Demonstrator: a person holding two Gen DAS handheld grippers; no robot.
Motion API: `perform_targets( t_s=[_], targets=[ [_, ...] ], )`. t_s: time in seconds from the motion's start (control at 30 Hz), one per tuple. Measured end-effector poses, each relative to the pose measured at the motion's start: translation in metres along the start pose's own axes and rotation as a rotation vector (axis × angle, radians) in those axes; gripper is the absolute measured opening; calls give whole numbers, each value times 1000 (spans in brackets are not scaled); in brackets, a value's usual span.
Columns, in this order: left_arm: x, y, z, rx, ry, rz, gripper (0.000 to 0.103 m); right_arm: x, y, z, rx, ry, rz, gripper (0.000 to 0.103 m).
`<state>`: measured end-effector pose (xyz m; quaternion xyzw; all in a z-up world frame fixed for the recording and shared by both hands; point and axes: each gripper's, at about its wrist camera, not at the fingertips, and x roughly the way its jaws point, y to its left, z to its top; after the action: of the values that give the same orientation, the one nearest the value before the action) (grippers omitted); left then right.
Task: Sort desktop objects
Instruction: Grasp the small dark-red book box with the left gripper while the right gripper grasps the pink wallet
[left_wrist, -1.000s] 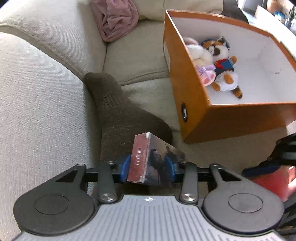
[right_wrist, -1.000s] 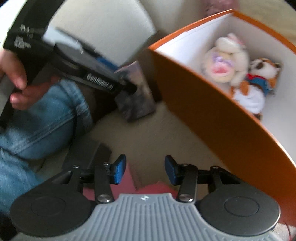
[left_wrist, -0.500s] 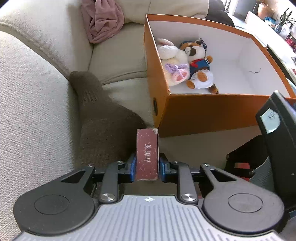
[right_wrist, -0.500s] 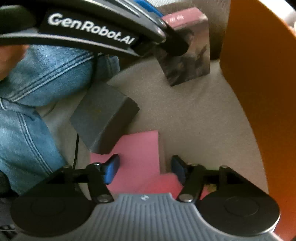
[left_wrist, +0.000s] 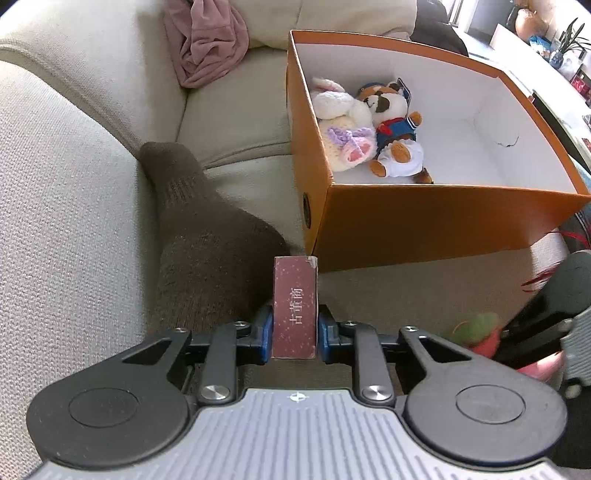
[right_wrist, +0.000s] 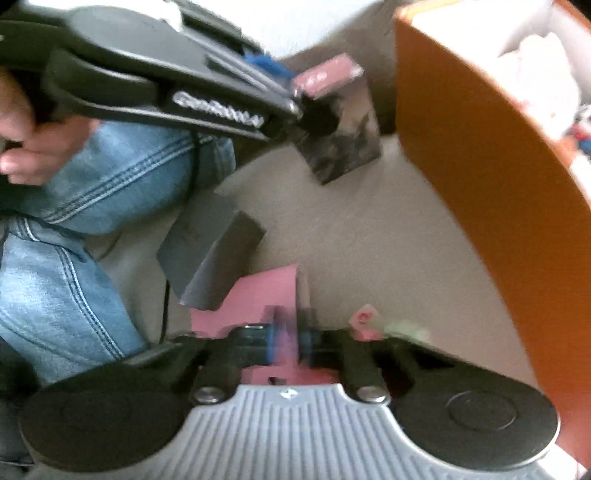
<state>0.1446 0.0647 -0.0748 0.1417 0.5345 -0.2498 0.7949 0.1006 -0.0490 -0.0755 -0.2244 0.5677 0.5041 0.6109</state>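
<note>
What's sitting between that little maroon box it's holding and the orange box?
Nothing: in the left wrist view only bare beige sofa cushion separates the maroon box from the orange box.

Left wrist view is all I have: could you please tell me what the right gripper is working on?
Observer: The right gripper is low over a pink sheet on the sofa. Its pads look close together, but blur hides whether they grip anything.
Operator: Is anything else lying near it?
Observer: A grey box overlaps that sheet's edge, beside a leg in jeans.
Operator: Is my book clear of the orange box?
Observer: Yes. From the side, the book in the left gripper hangs above the cushion, with a gap to the box wall.
</note>
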Motion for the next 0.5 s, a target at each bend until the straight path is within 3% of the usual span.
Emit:
perform_targets(
  t_s=[0.2,0.5],
  targets=[
    [-2,0,-1,-7,2,-1,26,-17,12,5,4,-49,-39,0],
    [-8,5,-5,-52,9,-20,26,-92,-1,26,8,-218,-222,0]
  ],
)
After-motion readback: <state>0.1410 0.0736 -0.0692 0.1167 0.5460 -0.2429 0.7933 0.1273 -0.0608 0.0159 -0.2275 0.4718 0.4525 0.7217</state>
